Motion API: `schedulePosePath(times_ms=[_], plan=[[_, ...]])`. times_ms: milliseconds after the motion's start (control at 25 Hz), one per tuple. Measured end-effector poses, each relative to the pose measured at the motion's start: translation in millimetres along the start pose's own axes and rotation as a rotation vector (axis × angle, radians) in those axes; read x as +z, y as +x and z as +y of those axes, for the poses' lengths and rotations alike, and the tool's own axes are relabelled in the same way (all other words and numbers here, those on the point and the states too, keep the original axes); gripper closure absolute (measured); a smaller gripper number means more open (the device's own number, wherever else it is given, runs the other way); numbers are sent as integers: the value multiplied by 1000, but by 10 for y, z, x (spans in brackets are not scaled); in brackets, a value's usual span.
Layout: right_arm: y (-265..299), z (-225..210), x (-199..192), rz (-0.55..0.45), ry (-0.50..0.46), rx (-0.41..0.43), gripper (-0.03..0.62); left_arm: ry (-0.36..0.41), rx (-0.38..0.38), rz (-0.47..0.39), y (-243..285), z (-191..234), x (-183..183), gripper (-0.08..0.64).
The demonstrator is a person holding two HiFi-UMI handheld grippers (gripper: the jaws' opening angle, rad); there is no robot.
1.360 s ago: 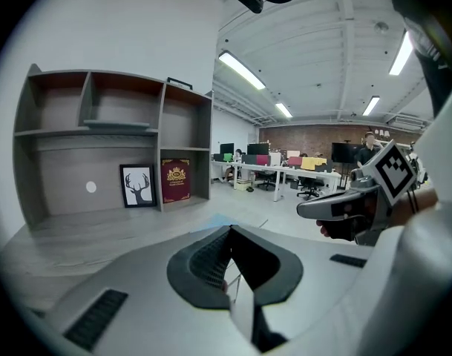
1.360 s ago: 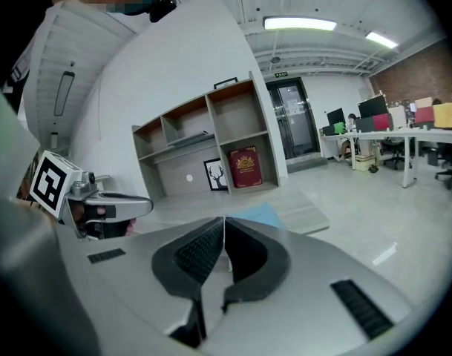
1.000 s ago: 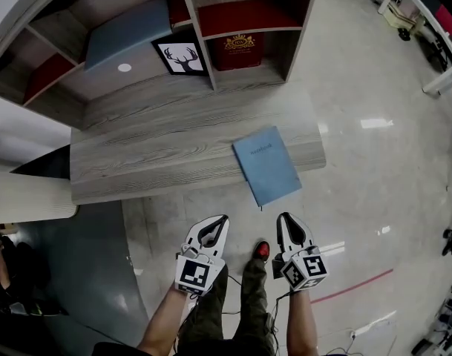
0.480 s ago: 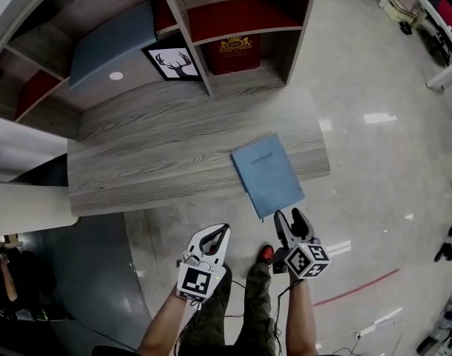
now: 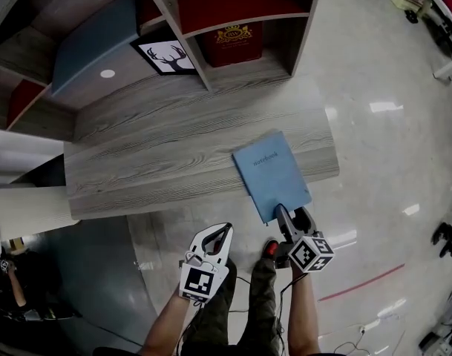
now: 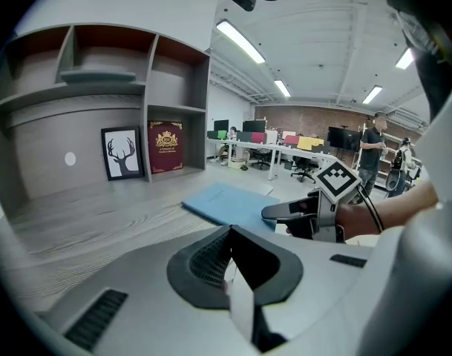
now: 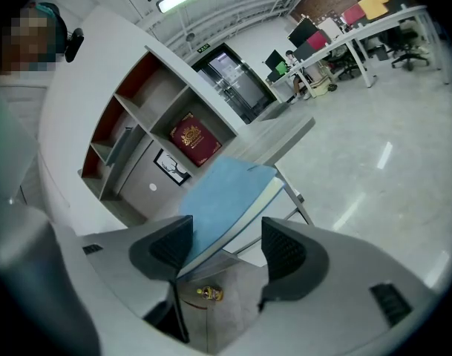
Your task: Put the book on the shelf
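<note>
Two jaws of the right hand-held gripper, just opened wide, straddle without pressing a corner of the blue book overhanging the near edge of the tabletop; the left hand-held gripper is closed, empty.

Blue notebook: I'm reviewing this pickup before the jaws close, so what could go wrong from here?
1. The blue notebook overhangs the front edge of the table. The right gripper, whose jaws have just been opening, has only its near corner between them, untouched. A nudge might tip it off.
2. A corner-only grip could let it sag or fan open.
3. The left gripper is shut and aside, giving no support.
</note>
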State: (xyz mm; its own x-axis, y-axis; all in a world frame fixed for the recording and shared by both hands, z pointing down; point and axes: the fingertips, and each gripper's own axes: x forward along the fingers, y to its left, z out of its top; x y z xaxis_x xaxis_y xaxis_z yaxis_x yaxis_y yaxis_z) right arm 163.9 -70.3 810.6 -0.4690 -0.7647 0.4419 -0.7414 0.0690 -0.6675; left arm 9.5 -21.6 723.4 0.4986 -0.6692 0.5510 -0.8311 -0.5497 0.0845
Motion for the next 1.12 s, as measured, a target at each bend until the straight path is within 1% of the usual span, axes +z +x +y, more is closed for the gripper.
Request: schedulePosePath(times_ms=[280, 600, 720, 800, 880, 1120], plan=[[149, 40, 10, 11, 17, 29, 304, -8, 0, 17, 74, 44, -57, 554], [219, 67, 38, 25, 6, 52, 307, -44, 17, 19, 94, 120, -71, 554], [205, 91, 83, 18, -19, 43, 350, -51, 30, 17, 81, 160, -66, 554], [180, 112, 114, 10, -34, 35, 403, -51, 38, 15, 62, 172, -52, 554], [150, 136, 130, 6, -36, 30, 437, -48, 43, 10, 27, 168, -19, 554], [93, 256, 220, -18, -40, 31, 494, -28, 58, -13, -89, 178, 95, 554]])
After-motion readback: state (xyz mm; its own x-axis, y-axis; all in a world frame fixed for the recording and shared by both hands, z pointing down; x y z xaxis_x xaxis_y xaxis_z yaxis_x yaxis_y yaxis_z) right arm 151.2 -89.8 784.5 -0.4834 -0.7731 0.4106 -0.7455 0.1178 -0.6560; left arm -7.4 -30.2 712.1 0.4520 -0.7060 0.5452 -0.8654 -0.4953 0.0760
